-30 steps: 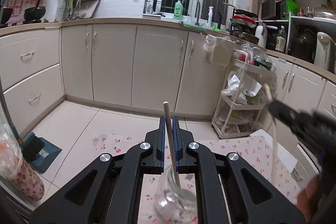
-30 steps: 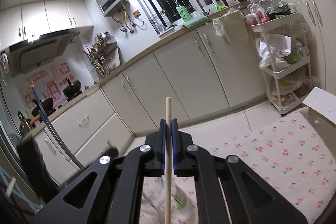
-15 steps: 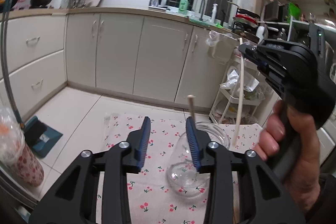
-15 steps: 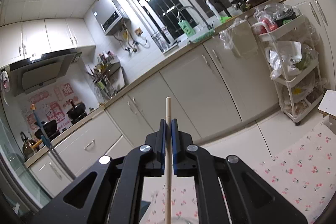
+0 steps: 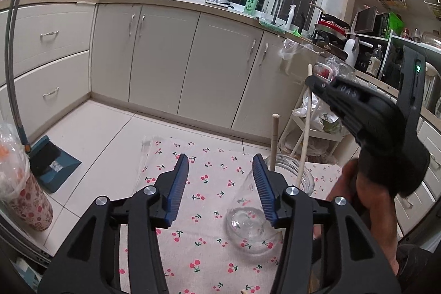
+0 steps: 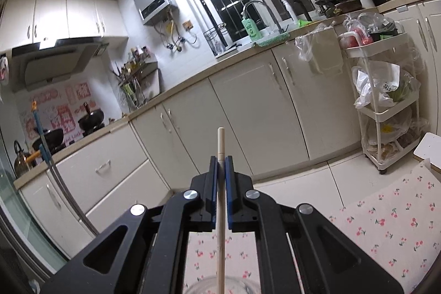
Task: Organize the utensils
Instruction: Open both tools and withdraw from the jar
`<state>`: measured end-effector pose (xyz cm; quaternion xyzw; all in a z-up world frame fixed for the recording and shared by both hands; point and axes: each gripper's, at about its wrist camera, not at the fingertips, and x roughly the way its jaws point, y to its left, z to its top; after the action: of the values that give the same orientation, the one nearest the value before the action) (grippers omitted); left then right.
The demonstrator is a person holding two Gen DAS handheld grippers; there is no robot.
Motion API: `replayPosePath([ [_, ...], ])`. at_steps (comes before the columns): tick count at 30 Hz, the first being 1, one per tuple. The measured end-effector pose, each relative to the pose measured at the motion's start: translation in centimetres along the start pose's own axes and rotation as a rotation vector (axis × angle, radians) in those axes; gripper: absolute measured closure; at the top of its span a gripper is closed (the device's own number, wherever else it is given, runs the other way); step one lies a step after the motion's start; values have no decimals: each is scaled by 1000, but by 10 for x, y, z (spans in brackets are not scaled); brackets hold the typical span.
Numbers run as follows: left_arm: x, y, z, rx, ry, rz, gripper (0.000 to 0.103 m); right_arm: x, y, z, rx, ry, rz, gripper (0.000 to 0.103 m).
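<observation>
Chopstick pinched in my right claw, above jar; left view alone shows second chopstick in jar, right of my left claw, just spread, empty.

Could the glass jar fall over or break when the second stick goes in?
It might. The glass jar looks tall and stands free on the cherry cloth. The left gripper has just been opening, with nothing between its jaws, so nothing steadies the jar.

The right gripper holds its chopstick clamped, angled down to the jar's mouth. A push against the rim could tip the jar.

The chopstick already inside leans on the rim and might get knocked.
</observation>
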<state>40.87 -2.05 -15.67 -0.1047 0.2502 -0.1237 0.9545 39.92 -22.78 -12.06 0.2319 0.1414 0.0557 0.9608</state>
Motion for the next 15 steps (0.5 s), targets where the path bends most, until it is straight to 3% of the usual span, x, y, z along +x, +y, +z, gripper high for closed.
replayPosePath([
  [6, -12, -3, -8, 0, 40, 18, 48, -15, -9, -17, -15, 92, -13, 96],
  [7, -14, -4, -12, 5, 59, 23, 47, -19, -10, -18, -14, 106, -12, 93],
  [9, -18, -6, -19, 9, 100, 25, 47, -36, -17, -20, -12, 116, -25, 74],
  [15, -30, -15, -51, 38, 253, 9, 46, -93, -48, -28, 2, 195, -88, 66],
])
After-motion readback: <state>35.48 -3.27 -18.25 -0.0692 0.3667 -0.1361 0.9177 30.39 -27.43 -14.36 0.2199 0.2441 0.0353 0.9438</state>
